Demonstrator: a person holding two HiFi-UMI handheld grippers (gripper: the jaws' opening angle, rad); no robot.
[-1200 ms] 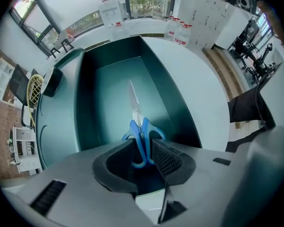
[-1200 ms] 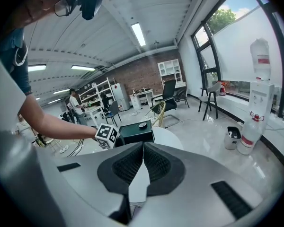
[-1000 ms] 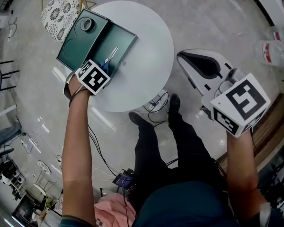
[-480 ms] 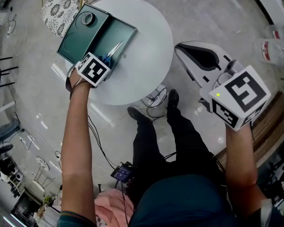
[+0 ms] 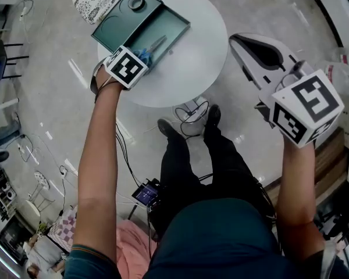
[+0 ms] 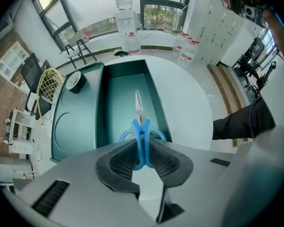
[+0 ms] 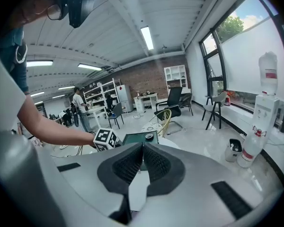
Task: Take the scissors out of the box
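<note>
1. Surface: round white tabletop (image 6: 189, 103) on a glossy grey floor (image 5: 58, 127).
2. Room: large windows, a white water dispenser (image 6: 124, 6) and spare water bottles along the wall. The right gripper view shows a brick back wall, shelving and office chairs.
3. An open dark green rectangular box (image 6: 75, 122) lies on the tabletop, with a shallow half to the left and a deeper tray to the right.
4. The blue-handled steel scissors (image 6: 141, 126) are over the deeper tray, blades pointing away from the left gripper (image 6: 142, 155). I cannot tell whether the tips touch the tray floor.
5. The left gripper points straight down. Its black ribbed fingers (image 6: 120, 162) have just been closing and now pinch the blue handles.
6. The right gripper (image 7: 143, 167) is held well off to the side, away from the tabletop, with its fingers (image 7: 125, 167) pressed together on nothing.
</note>
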